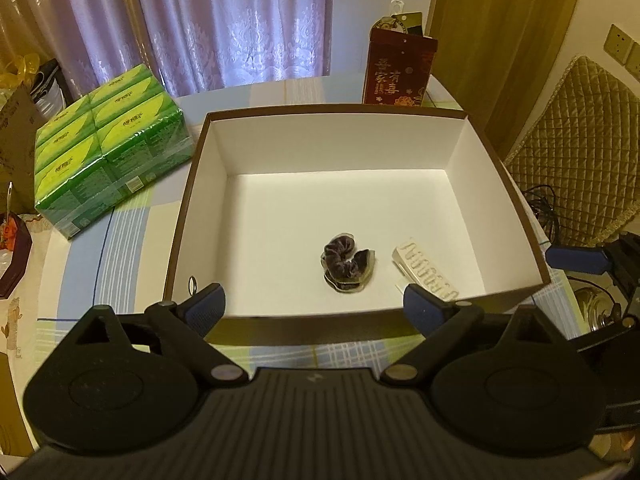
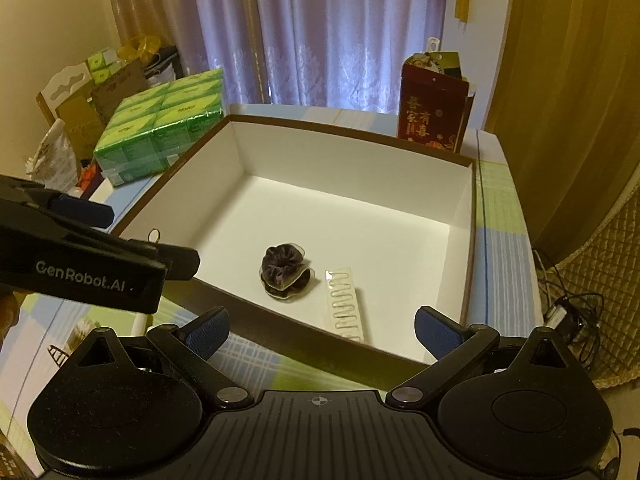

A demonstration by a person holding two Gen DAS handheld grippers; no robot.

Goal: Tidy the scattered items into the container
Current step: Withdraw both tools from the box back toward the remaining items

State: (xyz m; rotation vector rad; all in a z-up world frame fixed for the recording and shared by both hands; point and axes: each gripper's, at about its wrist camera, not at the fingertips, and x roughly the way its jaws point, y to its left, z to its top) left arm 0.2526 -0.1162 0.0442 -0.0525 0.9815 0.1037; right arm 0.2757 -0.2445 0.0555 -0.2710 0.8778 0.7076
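the left gripper (image 1: 314,304) hangs over the near wall of the box (image 1: 188,200), its 2 blue-padded fingers (image 1: 208,306) spread wide apart with nothing between them. the right gripper (image 2: 322,330) sits the same way at the box's near corner, its fingers (image 2: 210,330) also far apart and empty.

ahead of the left gripper's fingertips, inside the white-lined box, lies a dark purple scrunchie (image 1: 346,266) on the floor of the box, closer to the right finger than the left. just to the right of it, apart from it, lies a pale flat card of hair pins (image 1: 426,272), whose near end is hidden behind the right fingertip. from the right wrist view the scrunchie (image 2: 285,271) lies ahead and between the fingers, with the card (image 2: 347,304) just beside it toward the right finger.

a small metal ring (image 1: 192,282) rests on the tablecloth (image 1: 88,264) just outside the box, right by the left gripper's left fingertip. further left and beyond stands a green wrapped pack of tissue boxes (image 1: 112,152); beyond the box's far wall stands a dark red gift bag (image 1: 398,68).
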